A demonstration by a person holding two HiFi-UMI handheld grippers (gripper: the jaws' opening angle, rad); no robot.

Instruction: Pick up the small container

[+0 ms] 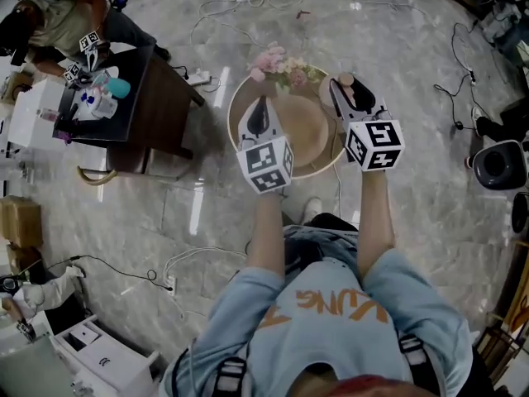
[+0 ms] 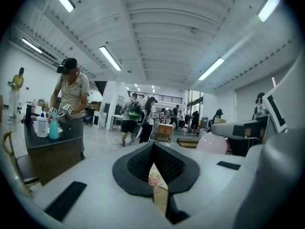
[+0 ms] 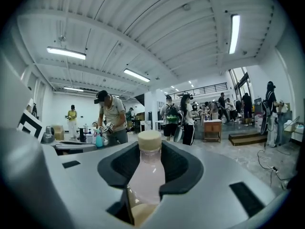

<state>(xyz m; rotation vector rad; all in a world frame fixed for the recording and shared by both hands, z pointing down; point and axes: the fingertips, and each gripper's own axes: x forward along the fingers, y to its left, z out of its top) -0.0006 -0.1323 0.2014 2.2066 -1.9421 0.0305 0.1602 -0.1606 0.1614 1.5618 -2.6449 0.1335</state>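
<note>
The small container (image 3: 147, 171) is a clear pinkish bottle with a cream cap, standing upright between the jaws of my right gripper (image 3: 150, 159), which is shut on it. In the head view the right gripper (image 1: 344, 88) holds the container (image 1: 346, 80) above the far right rim of a round wooden table (image 1: 307, 143). My left gripper (image 1: 261, 107) hovers over the table's left part. Its jaws are shut with nothing between them (image 2: 153, 152). Pink flowers (image 1: 279, 62) lie at the table's far edge.
A dark table (image 1: 136, 110) with bottles stands to the left, with a person (image 1: 62, 11) bent over it. Cables run across the marble floor. A black round object (image 1: 498, 165) sits at the right and a white cabinet (image 1: 103, 356) at the lower left.
</note>
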